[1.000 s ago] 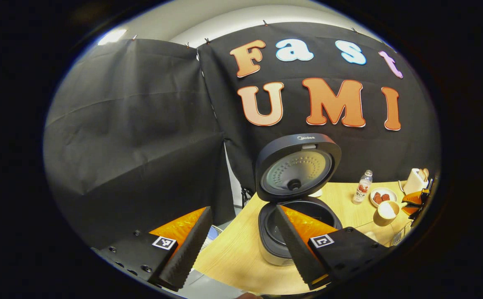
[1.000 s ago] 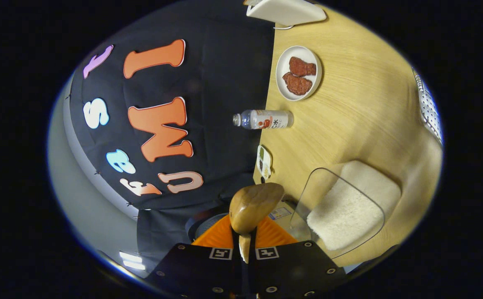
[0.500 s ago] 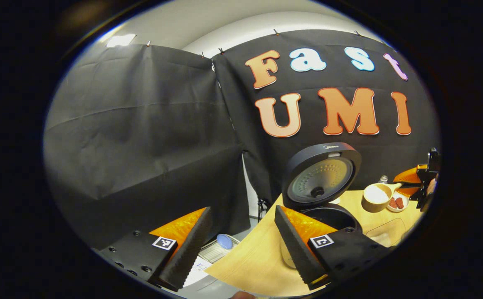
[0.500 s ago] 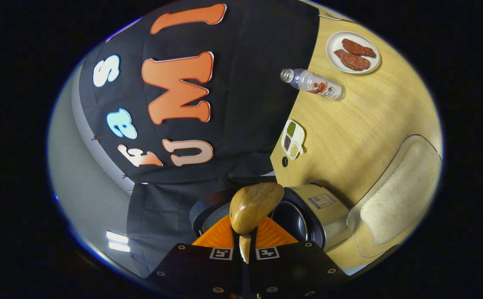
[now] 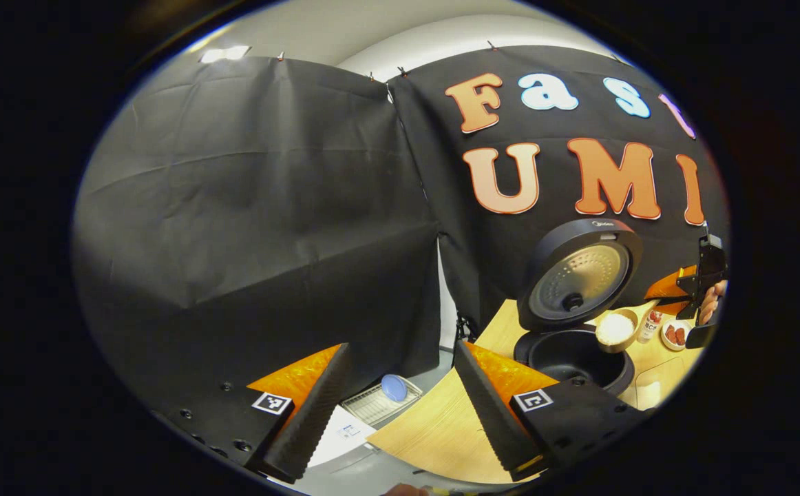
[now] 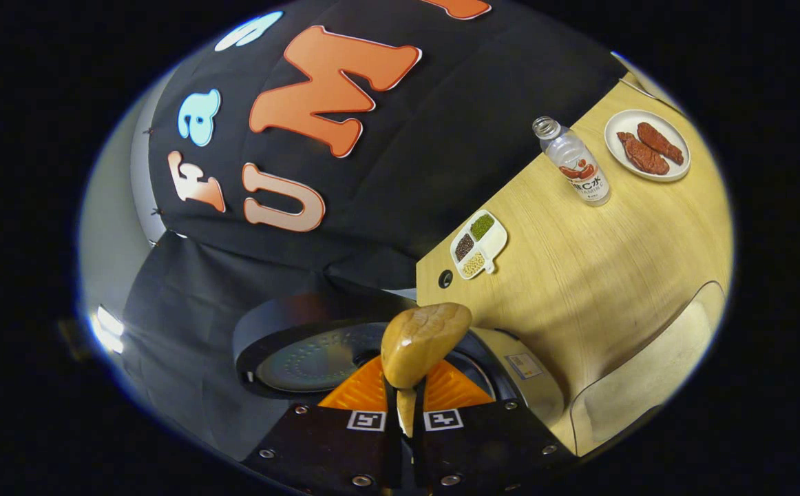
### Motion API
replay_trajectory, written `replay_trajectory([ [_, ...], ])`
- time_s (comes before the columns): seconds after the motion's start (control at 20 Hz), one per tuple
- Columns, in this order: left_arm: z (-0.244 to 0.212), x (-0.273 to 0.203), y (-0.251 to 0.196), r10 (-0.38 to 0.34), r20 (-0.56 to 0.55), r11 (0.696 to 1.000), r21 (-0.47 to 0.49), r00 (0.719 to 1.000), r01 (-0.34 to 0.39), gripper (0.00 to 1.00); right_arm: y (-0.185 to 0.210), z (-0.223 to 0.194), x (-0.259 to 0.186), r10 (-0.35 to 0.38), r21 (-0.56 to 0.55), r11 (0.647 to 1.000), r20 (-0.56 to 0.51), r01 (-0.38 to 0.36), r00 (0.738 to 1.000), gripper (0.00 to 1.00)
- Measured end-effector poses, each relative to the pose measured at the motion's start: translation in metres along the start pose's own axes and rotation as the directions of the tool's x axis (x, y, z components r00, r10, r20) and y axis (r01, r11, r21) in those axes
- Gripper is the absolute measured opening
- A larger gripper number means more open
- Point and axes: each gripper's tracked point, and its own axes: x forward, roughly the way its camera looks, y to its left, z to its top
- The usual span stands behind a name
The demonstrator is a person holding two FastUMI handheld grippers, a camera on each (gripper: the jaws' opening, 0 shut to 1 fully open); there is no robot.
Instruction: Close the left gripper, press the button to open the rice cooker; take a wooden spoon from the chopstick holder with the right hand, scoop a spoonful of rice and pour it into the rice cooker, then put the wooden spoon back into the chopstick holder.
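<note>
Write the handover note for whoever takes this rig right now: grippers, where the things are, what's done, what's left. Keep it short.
Left gripper: open, empty, off the table's near edge, clear of the rice cooker.
Right gripper: shut on the wooden spoon; in the left gripper view its bowl, full of rice, is by the rim of the pot.
Rice cooker lid: up.
Rice container: on the table beside the cooker.
Done: cooker opened, spoon taken, rice scooped and carried over.
Left: tip the rice into the pot, then put the spoon back into the chopstick holder.
</note>
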Motion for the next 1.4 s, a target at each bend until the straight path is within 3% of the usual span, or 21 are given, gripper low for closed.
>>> replay_trajectory([
  [0.25, -0.003, 0.004, 0.000, 0.002, -0.017, 1.000, 0.011, 1.000, -0.002, 1.00, -0.002, 0.001, 0.008, -0.070, -0.197, 0.978, 0.032, 0.075, 0.997, 0.06],
  [0.6, 0.000, 0.006, -0.013, -0.024, -0.007, 0.998, 0.056, 1.000, 0.024, 1.00, 0.022, 0.010, 0.004, -0.042, -0.374, 0.924, 0.094, 0.074, 0.995, 0.06],
  [0.95, 0.000, 0.009, -0.012, -0.020, -0.012, 0.999, 0.049, 1.000, 0.021, 1.00, 0.041, 0.015, -0.001, -0.008, -0.483, 0.872, 0.145, 0.078, 0.989, 0.06],
  [1.4, -0.005, 0.008, -0.015, -0.032, -0.023, 0.999, 0.033, 0.999, 0.033, 1.00, 0.068, 0.003, -0.007, 0.054, -0.641, 0.765, 0.151, 0.057, 0.987, 0.06],
])
